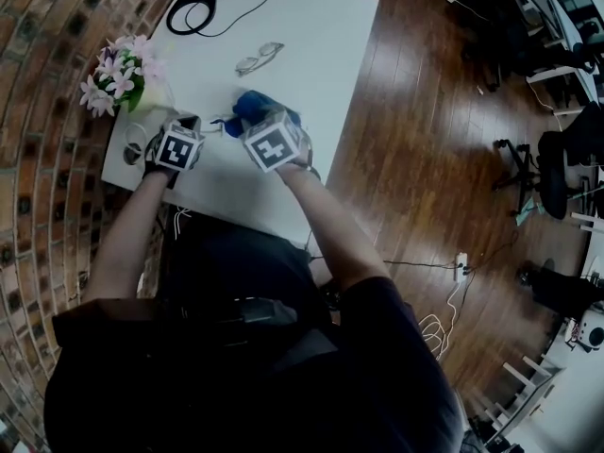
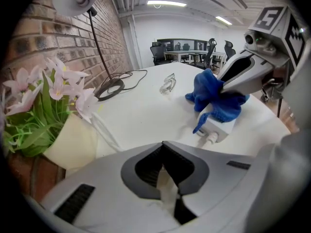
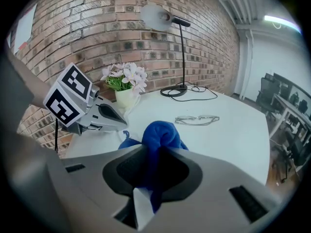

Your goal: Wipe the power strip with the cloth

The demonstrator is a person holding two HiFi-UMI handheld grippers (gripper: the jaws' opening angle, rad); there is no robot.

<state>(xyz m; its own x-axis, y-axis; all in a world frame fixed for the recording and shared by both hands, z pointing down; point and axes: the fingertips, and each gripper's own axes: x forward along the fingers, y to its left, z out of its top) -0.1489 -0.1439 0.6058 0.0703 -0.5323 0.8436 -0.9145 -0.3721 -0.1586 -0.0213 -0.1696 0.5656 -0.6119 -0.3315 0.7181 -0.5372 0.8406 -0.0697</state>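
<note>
A white power strip [image 2: 219, 128] lies on the white table [image 1: 311, 55], its cord end towards my left gripper. A blue cloth [image 2: 211, 93] is bunched on top of it, and my right gripper [image 3: 155, 147] is shut on that cloth [image 3: 160, 132], pressing it down on the strip. My left gripper [image 2: 163, 142] stands just left of the strip with its jaws shut. Only a pale sliver shows between them, and I cannot tell what it is. In the head view both marker cubes sit side by side, with the cloth [image 1: 260, 107] just beyond them.
A pot of pink flowers [image 1: 123, 75] stands at the table's left edge by the brick wall. Glasses [image 1: 258, 59] lie beyond the cloth. A desk lamp's base [image 1: 193, 12] and black cable are at the far end. A thin clear cord [image 2: 99, 130] runs near the pot.
</note>
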